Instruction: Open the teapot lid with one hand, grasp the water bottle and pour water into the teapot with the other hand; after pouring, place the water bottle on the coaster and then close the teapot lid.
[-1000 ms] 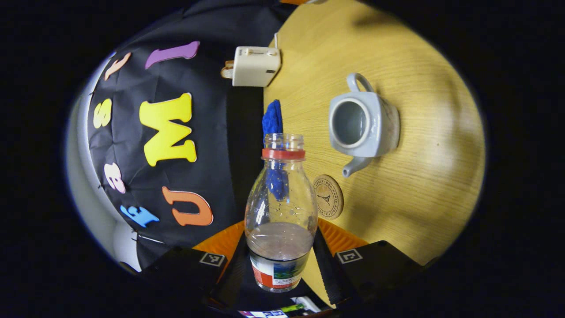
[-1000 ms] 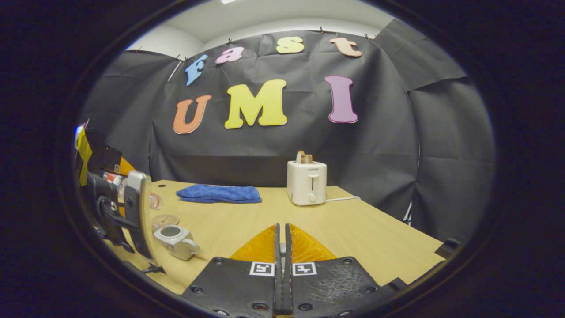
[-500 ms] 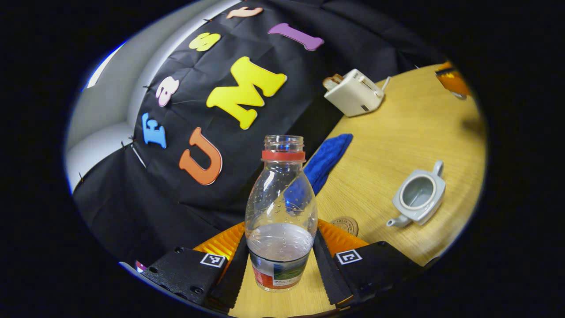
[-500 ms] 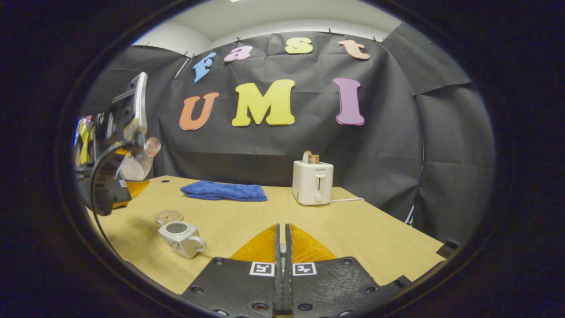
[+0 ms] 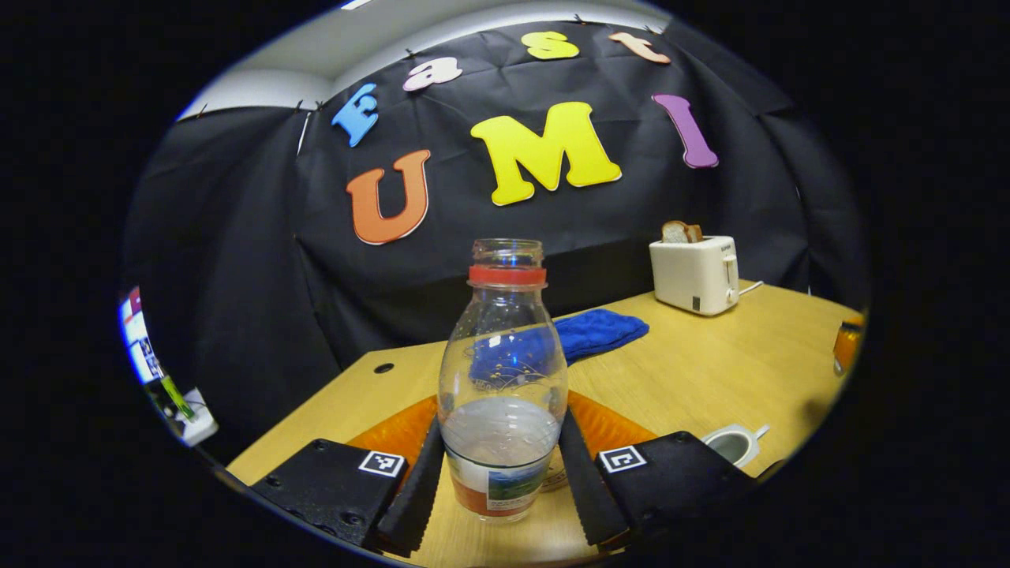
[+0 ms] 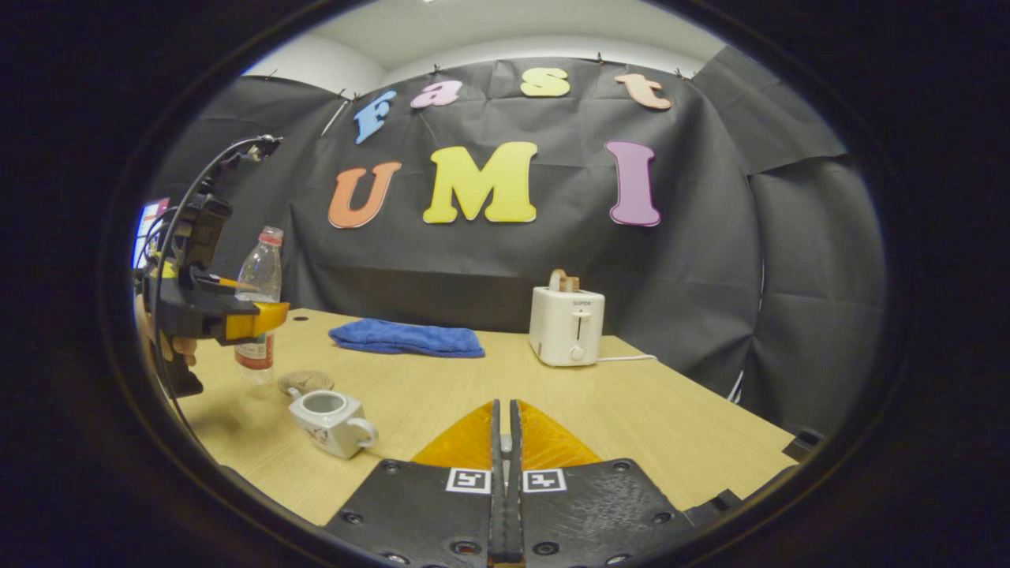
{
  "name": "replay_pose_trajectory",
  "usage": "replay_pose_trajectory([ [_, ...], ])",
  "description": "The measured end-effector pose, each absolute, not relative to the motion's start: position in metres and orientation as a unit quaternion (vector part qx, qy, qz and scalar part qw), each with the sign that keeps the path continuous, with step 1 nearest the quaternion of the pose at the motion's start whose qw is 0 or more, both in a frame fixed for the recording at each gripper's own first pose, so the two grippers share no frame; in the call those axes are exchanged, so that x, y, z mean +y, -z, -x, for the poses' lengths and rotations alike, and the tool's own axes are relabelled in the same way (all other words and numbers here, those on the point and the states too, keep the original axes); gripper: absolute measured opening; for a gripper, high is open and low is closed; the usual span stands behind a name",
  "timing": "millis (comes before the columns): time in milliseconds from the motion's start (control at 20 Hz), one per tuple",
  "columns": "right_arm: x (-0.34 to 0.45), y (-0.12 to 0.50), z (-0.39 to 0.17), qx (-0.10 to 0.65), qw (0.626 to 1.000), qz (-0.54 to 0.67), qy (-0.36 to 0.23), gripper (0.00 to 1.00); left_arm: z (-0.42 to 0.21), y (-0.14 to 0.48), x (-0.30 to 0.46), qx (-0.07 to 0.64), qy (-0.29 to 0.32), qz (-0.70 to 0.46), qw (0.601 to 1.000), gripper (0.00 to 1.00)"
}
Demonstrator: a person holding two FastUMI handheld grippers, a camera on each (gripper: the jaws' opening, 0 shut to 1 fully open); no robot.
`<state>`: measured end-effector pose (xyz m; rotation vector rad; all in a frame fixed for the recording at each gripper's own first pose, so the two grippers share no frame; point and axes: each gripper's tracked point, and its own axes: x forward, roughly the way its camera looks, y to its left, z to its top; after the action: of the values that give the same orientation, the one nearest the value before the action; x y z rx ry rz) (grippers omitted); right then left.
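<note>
Water bottle (image 5: 503, 379) upright, clamped between left gripper (image 5: 503, 489) fingers, above table (image 5: 710, 371).

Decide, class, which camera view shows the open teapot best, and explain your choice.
The right gripper view: the whole teapot shows on the table, with its open mouth, handle and spout, near the coaster. In the left gripper view, just its rim and handle peek out.

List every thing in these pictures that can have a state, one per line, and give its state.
Water bottle: upright, uncapped, partly filled, held above the table.
Left gripper: shut on the water bottle.
Right gripper: shut; whether it holds anything cannot be told.
Teapot: lid off, standing on the table.
Coaster: bare, nothing on it.
Toaster: bread sticking up from its slot.
Blue cloth: lying folded on the table.
</note>
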<state>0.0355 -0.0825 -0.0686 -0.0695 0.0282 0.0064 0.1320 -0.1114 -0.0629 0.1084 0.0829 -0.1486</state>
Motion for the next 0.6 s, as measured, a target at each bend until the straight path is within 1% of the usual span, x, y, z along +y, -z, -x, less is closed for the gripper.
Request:
replay_pose_trajectory([
  [200,-0.083,0.073,-0.038,0.019,0.999,0.034,-0.003,0.00,-0.154,0.075,-0.108,0.051,0.064,-0.028,0.996,0.75],
  [250,-0.082,0.073,-0.038,0.019,0.999,0.035,-0.004,0.00,-0.158,0.073,-0.115,0.043,0.078,-0.012,0.996,0.74],
  [450,-0.082,0.075,-0.041,0.019,0.999,0.036,-0.004,0.00,-0.171,0.069,-0.132,0.027,0.092,0.011,0.995,0.74],
  [600,-0.082,0.078,-0.042,0.022,0.999,0.036,-0.004,0.00,-0.176,0.073,-0.135,0.024,0.090,0.024,0.995,0.74],
])
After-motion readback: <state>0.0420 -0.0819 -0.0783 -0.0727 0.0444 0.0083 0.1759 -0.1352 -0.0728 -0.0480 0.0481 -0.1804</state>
